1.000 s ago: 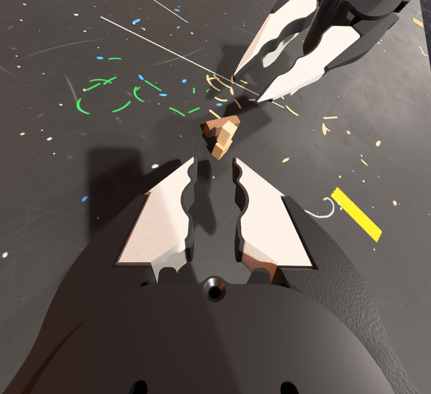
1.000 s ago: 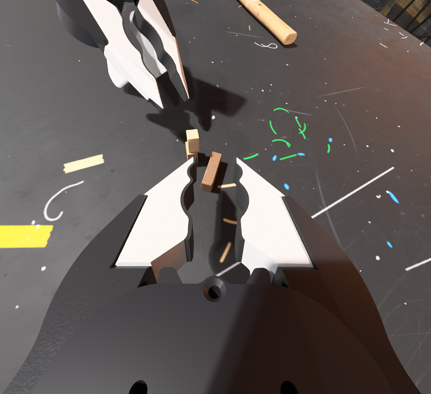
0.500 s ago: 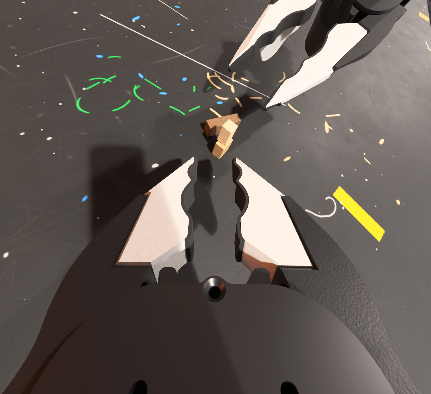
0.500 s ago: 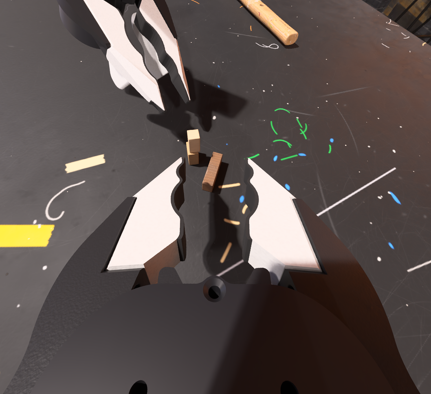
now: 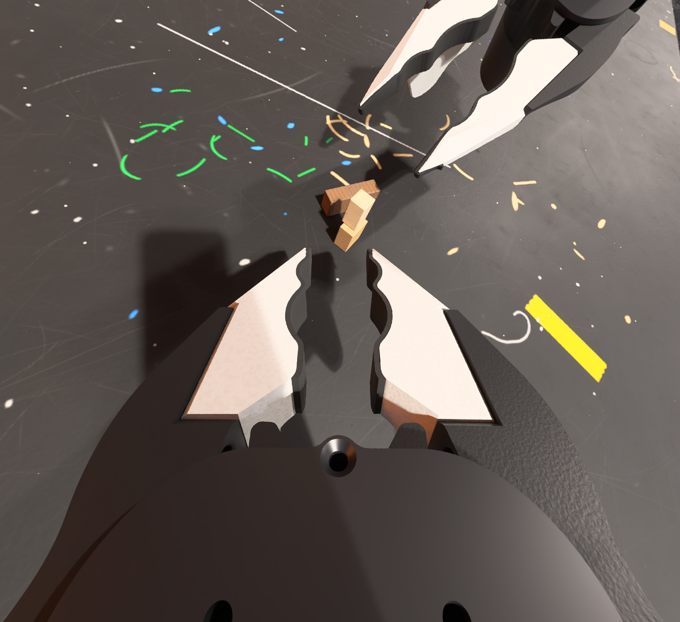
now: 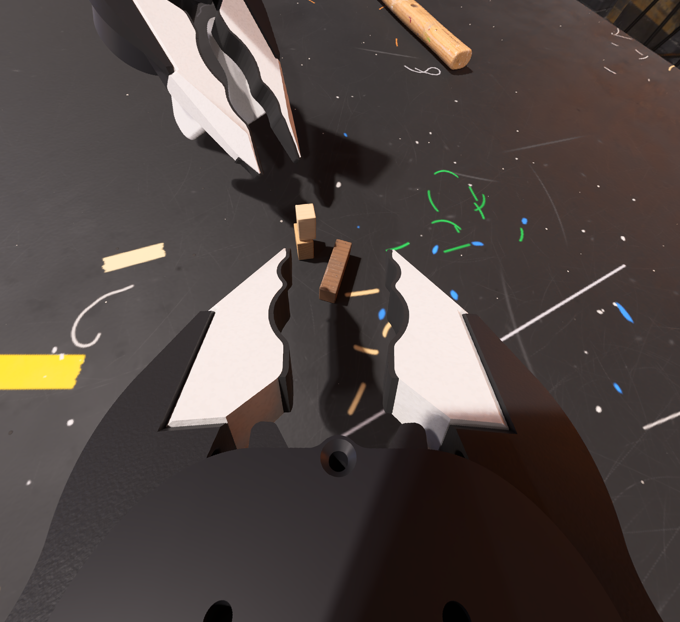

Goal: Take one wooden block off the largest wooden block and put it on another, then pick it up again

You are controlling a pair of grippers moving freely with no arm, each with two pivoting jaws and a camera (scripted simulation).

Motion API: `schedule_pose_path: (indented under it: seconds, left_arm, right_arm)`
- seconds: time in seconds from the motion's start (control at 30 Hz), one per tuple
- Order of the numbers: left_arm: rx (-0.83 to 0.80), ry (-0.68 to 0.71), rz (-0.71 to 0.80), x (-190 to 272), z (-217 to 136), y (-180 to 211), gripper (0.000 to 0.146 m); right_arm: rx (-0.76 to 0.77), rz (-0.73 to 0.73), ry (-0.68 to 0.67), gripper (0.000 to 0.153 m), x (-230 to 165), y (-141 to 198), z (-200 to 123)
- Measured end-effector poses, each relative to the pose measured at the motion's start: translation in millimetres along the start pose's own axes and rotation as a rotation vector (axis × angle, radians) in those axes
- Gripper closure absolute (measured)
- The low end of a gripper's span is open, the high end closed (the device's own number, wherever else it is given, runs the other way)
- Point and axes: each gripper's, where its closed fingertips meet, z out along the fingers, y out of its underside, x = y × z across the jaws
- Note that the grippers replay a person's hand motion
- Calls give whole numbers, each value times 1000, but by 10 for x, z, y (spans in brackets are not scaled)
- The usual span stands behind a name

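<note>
A long dark brown block (image 6: 335, 271) lies flat on the black table. Next to it, a pale block (image 6: 305, 222) stands on a second pale block (image 6: 304, 249). The left wrist view shows the same dark block (image 5: 349, 194) and pale stack (image 5: 356, 210). My right gripper (image 6: 339, 253) is open and empty, its fingertips on either side of the dark block's near end and above it. My left gripper (image 5: 338, 253) has a narrow gap and is empty, just short of the lower pale block (image 5: 346, 236). Each gripper shows in the other's view: the right gripper (image 5: 390, 141) and the left gripper (image 6: 277, 163).
A hammer (image 6: 397, 5) with a wooden handle lies at the far edge of the table. A strip of yellow tape (image 6: 40, 370) and a pale strip (image 6: 134, 256) are stuck flat on the left. Paint flecks and chalk marks cover the surface.
My right gripper's jaws have spread wider and it has drawn back a little from the blocks. The left gripper and the blocks have not moved.
</note>
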Motion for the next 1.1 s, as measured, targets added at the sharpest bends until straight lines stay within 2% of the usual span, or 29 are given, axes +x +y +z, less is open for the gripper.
schedule_pose_path:
  seconds: [0.17,0.33,0.4,0.6,0.8,1.1]
  left_arm:
    - [-4,0,-1,-2,4,4,117]
    - [-14,-1,-1,-3,15,15,117]
    - [-9,-2,-2,-4,9,9,117]
    - [10,3,-16,-8,-12,-8,117]
    - [11,4,-15,-6,-14,-9,117]
    - [4,0,-14,-10,-8,-2,117]
  right_arm:
    - [-5,8,-20,101,-13,0,12]
    - [22,48,-122,101,-85,-137,155]
    - [-16,39,-166,101,-158,-132,244]
    - [-126,-38,-171,106,-236,-41,369]
    - [-133,-18,-162,119,-215,-28,376]
    - [-158,-27,-165,128,-231,3,395]
